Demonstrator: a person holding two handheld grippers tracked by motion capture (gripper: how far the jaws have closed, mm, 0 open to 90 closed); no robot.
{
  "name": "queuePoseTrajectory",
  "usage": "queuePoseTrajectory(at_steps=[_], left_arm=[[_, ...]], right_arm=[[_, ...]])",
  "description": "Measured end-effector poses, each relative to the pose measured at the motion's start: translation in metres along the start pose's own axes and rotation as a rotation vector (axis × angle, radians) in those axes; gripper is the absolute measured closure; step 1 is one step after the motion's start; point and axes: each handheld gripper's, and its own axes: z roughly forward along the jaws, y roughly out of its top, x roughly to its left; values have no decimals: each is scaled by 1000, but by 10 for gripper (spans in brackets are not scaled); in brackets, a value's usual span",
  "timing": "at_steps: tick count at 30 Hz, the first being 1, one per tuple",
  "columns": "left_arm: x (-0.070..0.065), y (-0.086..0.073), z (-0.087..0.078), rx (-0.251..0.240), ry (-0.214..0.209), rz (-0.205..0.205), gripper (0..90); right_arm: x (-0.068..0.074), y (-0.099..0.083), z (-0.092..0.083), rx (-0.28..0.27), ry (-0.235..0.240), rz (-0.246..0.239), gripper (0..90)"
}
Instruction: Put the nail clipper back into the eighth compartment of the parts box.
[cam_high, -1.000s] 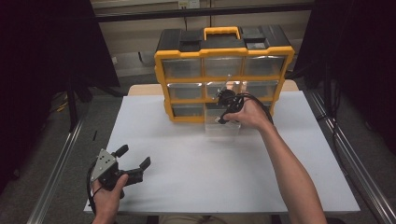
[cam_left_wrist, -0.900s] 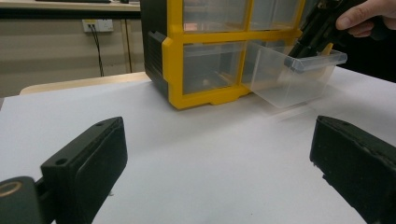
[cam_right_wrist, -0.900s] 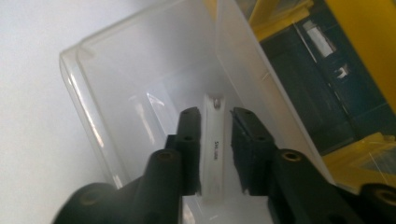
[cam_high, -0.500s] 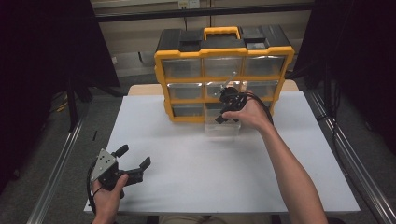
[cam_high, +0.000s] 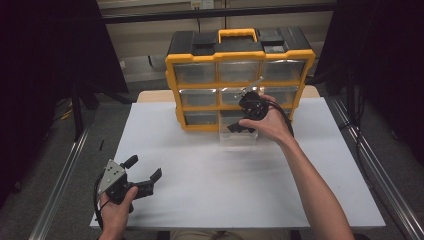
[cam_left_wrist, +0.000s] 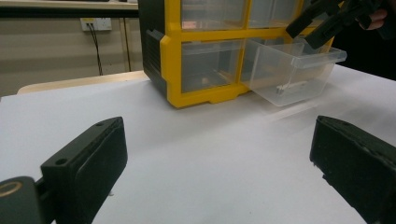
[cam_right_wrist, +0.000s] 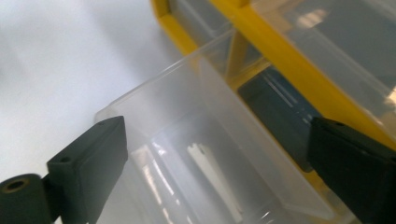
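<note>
Drawer (cam_high: 239, 136) of clear plastic is seen pulled out of the bottom row of the yellow-framed organiser cabinet (cam_high: 240, 75), which stands at the far edge of the white table (cam_high: 240, 195); the drawer's front rests forward on the table surface while its rear remains in its slot. A small pale part (cam_right_wrist: 217, 186) lies on the drawer floor, directly under the right gripper (cam_right_wrist: 219, 154). The right gripper (cam_high: 245, 112) is held over the open drawer, pointed down into it, and its jaws have just been opening; they are now spread wide, one jaw outside the near wall and the other toward the cabinet frame, with nothing gripped between them. For the step in hand, judged to be work on the drawer's contents, the gripper should be kept centred above the pale part, the jaws should be kept clear of the thin drawer walls, and any descent should be made straight down so that the drawer is not tipped or pushed back. The left gripper (cam_high: 131, 176) is held low near the table's near-left corner, well apart from the drawer, its jaws wide open and empty; from it the drawer (cam_left_wrist: 292, 70) is seen ahead and to the right
</note>
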Motion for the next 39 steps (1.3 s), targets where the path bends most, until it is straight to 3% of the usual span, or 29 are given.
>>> queuePoseTrajectory(at_steps=[1,2,6,7,9,10,14,18,20,24,33,34,39], left_arm=[[0,0,0,0,0,0,41],[0,0,0,0,1,0,41],[-1,0,1,-2,6,-7,41],[0,0,1,2,6,-3,41],[0,0,1,4,6,-3,41],[0,-1,1,4,6,-3,41],[-1,-1,2,5,4,-5,41],[-1,-1,2,4,2,-5,41],[-1,-1,2,5,1,-5,41],[-1,-1,2,10,6,-3,41],[-1,-1,3,8,6,-11,41],[-1,-1,3,10,7,0,41],[-1,-1,3,7,4,-8,41]], right_arm=[[0,0,0,0,0,0,38],[-1,-2,1,-35,0,-5,30],[3,-10,-5,-117,-32,55,30],[4,-12,-5,-152,-14,66,29],[4,-14,-7,-163,-14,72,33],[5,-17,-9,-194,-17,85,39],[8,-25,-11,-234,-77,96,44],[9,-33,-12,-275,-98,116,45],[10,-37,-13,-297,-71,127,32],[9,-45,-17,-344,-63,156,24],[18,-60,-19,-393,-188,157,44],[19,-64,-21,-398,-227,156,42],[21,-77,-28,-432,-239,190,42]])
